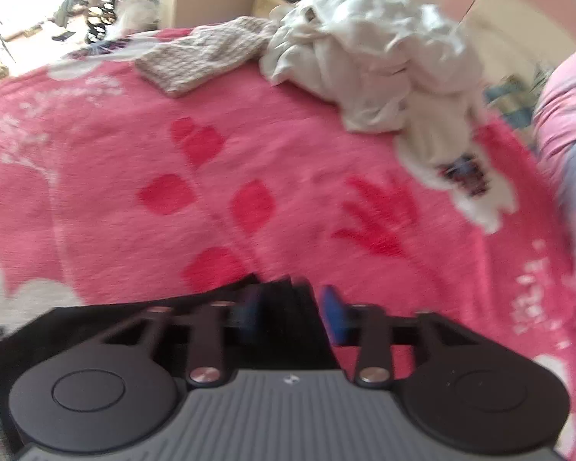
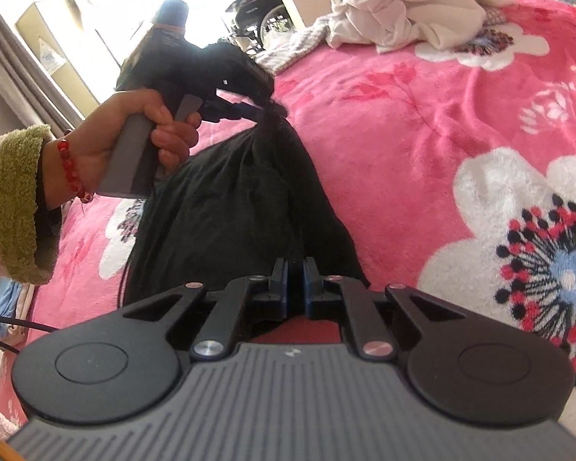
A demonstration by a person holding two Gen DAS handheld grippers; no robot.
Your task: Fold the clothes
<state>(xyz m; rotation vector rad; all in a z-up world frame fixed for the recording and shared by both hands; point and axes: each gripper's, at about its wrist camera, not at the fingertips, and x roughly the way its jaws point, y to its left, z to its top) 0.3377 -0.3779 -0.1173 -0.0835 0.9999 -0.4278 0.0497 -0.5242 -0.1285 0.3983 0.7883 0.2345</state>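
From the right wrist view, the person's left hand (image 2: 134,142) sits farthest left, squeezing the handle of the left gripper (image 2: 265,109), whose tips pinch a gathered point of the black garment (image 2: 230,207) and hold it lifted off the pink floral blanket (image 2: 422,134). In the left wrist view the blue pads (image 1: 330,307) look somewhat apart, with dark cloth bunched between them, but that frame is motion-blurred, so how firmly they bite is uncertain.

Moving right, the garment drapes down from that raised point to the right gripper (image 2: 295,284), whose pads are pressed together on the cloth's near edge.

To do this step well, the two held points probably want to be drawn apart until the fabric between them hangs taut and flat, then lowered together so the layers land square rather than twisted. The left pinch is a bunched one, so it may slip.

Further right and back, a white pile of clothes (image 2: 411,4) lies crumpled, with a checked folded piece (image 1: 207,53) beside it.
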